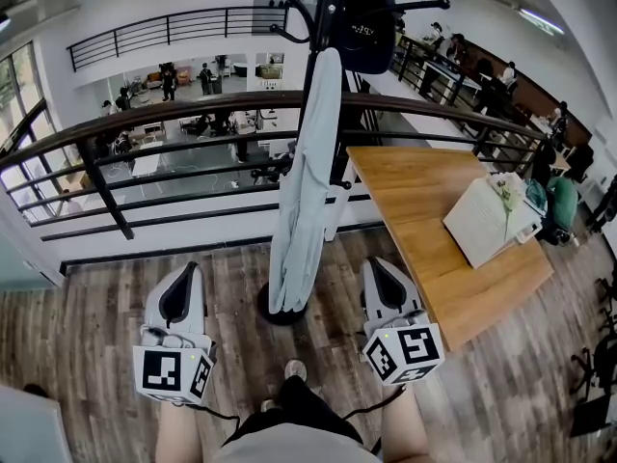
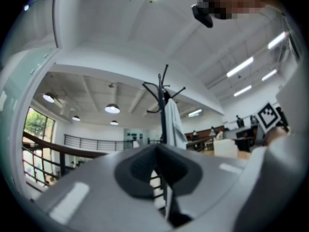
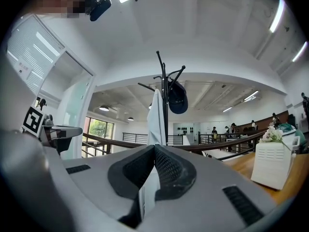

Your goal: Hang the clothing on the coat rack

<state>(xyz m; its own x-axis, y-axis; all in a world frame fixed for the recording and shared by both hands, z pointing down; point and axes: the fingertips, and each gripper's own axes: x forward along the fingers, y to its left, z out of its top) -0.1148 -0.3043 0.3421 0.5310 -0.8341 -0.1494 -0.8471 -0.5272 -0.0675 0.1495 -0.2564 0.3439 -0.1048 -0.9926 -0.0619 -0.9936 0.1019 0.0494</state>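
From where I stand the job looks finished. The long pale blue-grey garment point(image 1: 304, 191) hangs full length from an upper hook of the tall black metal coat rack point(image 1: 331, 8), draped down the near side of the pole almost to the round base on the wood-plank floor point(image 1: 87, 336). A dark navy cap point(image 1: 371, 17) sits on another hook just to the right of it. I see no other clothing waiting to be hung, so I judge that nothing is left except perhaps stepping away.

The person faces the rack with both tools held low and level, one on either side of its base and well apart from the cloth. The grey left gripper point(image 1: 188, 270) points forward at the rack with its dark padded jaws pressed together at the tips and nothing between them. The grey right gripper point(image 1: 376, 263) mirrors it – tips closed, empty, aimed at the hanging garment. Neither tool touches the rack.

Off to the right stands a light wooden table point(image 1: 415, 191), and a dark metal railing point(image 1: 193, 109) runs along the far side.
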